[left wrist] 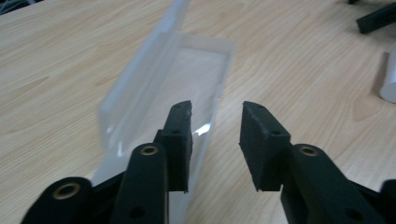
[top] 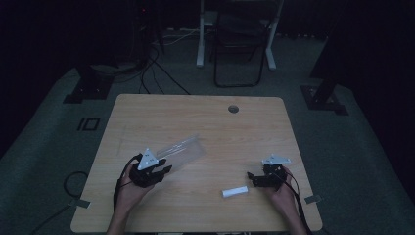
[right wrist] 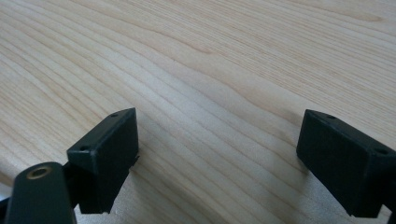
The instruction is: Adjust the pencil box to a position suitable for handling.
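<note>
The left gripper [left wrist: 215,140] has its fingers [left wrist: 180,140] released, with a gap between them; one finger stands in front of the near end of a clear, long, rectangular plastic box [left wrist: 163,88], which lies open on the light wooden tabletop [left wrist: 60,70] and stretches away from the fingertips. I cannot tell if this finger touches its wall. Nothing is grasped. The right gripper [right wrist: 217,158] also has its fingers spread wide, over bare wood. Just beside its fingertips, toward the other hand, lies a small white stick-shaped block [top: 235,191]. I judge the work is at an early stage: the box is open and empty, and the block is not yet picked up.
</note>
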